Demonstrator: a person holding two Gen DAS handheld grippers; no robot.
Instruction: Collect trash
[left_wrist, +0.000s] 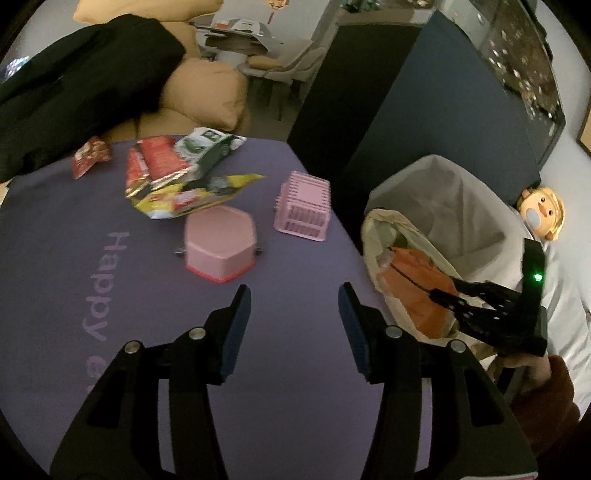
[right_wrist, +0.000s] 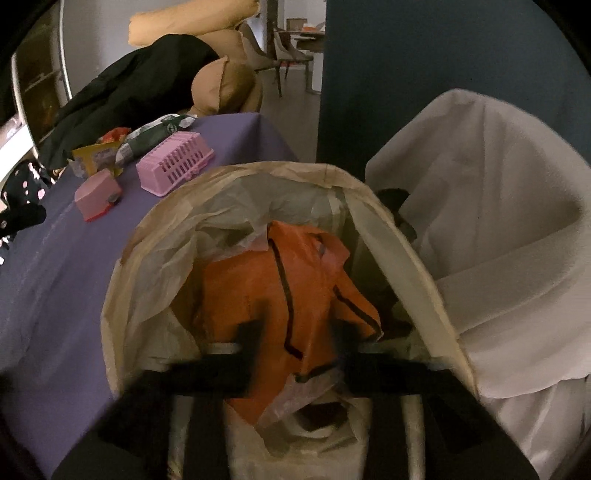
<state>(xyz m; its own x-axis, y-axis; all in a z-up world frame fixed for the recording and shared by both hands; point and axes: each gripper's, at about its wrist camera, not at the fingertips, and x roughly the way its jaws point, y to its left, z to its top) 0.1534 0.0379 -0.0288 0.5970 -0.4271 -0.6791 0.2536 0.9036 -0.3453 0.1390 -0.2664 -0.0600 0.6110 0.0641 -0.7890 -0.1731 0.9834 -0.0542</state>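
Open right gripper (right_wrist: 297, 332) over orange wrapper (right_wrist: 266, 295)

Chunky black plastic left gripper (left_wrist: 294, 295), blue pads (left_wrist: 236, 332) inside, shiny round silver bolts along the linkage. Right gripper (left_wrist: 441, 291) also black, perforated fingers, tiny green light glowing on its body. Dark reddish-brown sleeve (left_wrist: 546, 398) behind.

Your crumpled wrappers (left_wrist: 177, 177), red, yellow and green, lie heaped at the desk's far side; an orange bag (right_wrist: 280, 295) sits in the lined bin (right_wrist: 229, 177) to the right.
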